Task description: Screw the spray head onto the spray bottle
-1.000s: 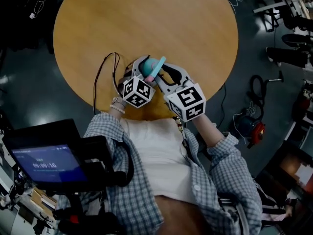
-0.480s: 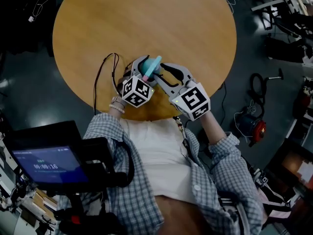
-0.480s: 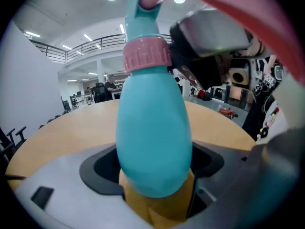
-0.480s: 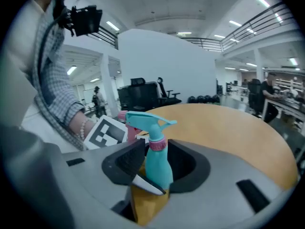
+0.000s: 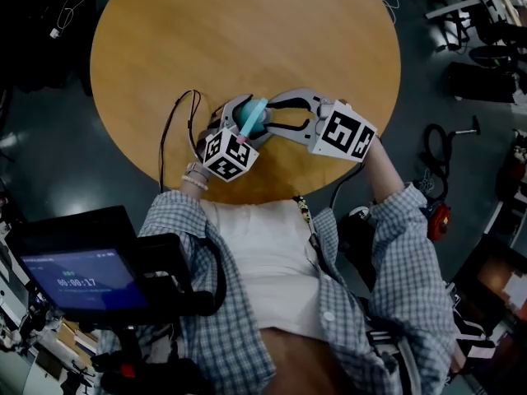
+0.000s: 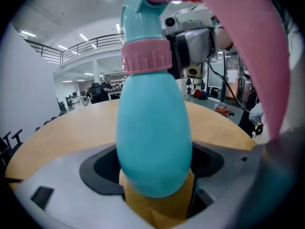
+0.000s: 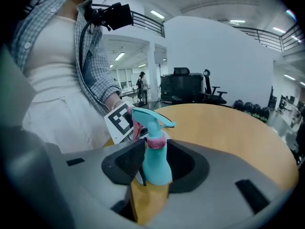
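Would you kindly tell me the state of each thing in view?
bottle: upright, gripped at its body.
head: seated on bottle, tightness unclear.
left gripper: shut on bottle.
right gripper: shut on head.
screen: lit.

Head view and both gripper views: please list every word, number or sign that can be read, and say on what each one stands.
"00:00:17": on the screen, lower left of the head view.
The small line above it: too small to read.
Left cube and right cube: black-and-white square patterns only, no words.
Spray bottle: no label or print shows.
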`<state>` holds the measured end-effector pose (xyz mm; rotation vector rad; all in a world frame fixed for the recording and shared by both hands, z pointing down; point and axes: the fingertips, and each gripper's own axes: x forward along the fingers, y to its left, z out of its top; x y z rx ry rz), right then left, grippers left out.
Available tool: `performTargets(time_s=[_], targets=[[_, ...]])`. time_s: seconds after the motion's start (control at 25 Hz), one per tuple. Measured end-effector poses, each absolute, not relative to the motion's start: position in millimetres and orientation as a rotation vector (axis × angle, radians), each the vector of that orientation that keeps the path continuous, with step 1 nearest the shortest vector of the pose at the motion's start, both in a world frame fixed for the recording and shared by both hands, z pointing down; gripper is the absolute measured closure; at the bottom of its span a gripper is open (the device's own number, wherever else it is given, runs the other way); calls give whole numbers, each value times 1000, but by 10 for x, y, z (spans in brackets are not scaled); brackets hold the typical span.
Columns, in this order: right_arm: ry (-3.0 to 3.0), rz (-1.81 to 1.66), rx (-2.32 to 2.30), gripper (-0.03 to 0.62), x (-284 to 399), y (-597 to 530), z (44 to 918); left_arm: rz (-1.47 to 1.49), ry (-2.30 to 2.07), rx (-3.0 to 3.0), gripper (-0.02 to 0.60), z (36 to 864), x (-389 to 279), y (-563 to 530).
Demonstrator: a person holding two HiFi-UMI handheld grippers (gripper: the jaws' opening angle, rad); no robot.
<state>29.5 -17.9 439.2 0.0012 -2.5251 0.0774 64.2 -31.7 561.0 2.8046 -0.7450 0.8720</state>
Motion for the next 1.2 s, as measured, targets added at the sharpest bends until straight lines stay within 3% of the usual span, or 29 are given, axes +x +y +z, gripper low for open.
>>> performTargets(time_s=[0.28, 0.44, 0.64, 1.2], targets=[[-2449, -122, -132, 468, 189, -167, 4454, 876, -744, 2807, 166, 5619, 638, -302], [-2542, -34, -72, 470, 191, -152, 4438, 854, -765, 2801, 166, 5595, 632, -297], [-2704, 208, 200, 471, 248, -236, 4394, 829, -791, 2796, 166, 5558, 628, -314], [-2557, 190, 1228, 471, 293, -278, 4411, 823, -877, 2740, 166, 5578, 618, -405]])
